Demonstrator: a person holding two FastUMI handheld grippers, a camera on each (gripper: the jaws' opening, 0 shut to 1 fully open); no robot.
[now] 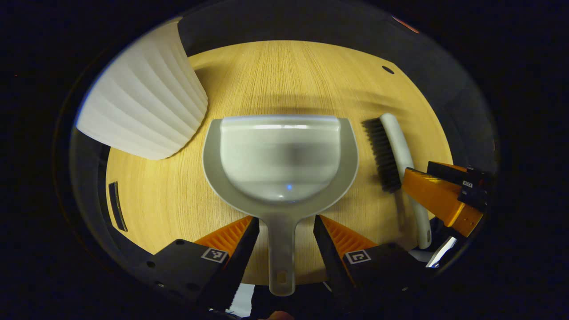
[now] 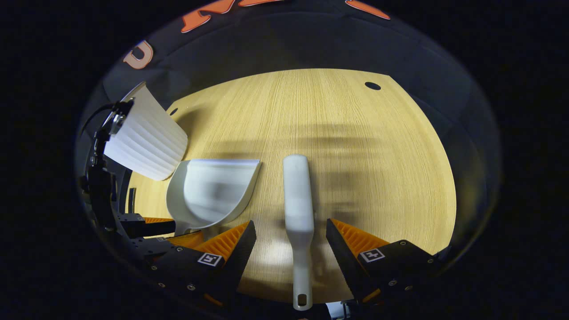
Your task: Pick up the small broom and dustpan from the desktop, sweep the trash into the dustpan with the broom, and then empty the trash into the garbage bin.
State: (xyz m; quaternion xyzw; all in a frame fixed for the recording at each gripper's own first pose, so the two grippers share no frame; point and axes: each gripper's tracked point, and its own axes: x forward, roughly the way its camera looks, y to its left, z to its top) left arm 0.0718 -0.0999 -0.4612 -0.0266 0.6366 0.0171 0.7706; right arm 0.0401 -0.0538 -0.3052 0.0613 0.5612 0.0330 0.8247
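Fingers of the left gripper (image 1: 286, 231) stand wide apart on either side of the dustpan (image 1: 280, 160) handle, not touching it — the pan lies flat on the wooden desktop (image 1: 284, 75). The right gripper (image 2: 291, 242) is likewise spread around the broom (image 2: 298, 209) handle, clear of it. The ribbed white garbage bin (image 1: 142, 102) stands just beside the dustpan.

On the wooden desktop (image 2: 355, 146) lie one dustpan (image 1: 280, 155), one small broom (image 1: 395, 151) and one ribbed white garbage bin (image 1: 142, 98) (standing at the far left corner). Two grippers count too: left gripper (image 1: 286, 226), right gripper (image 2: 291, 233).
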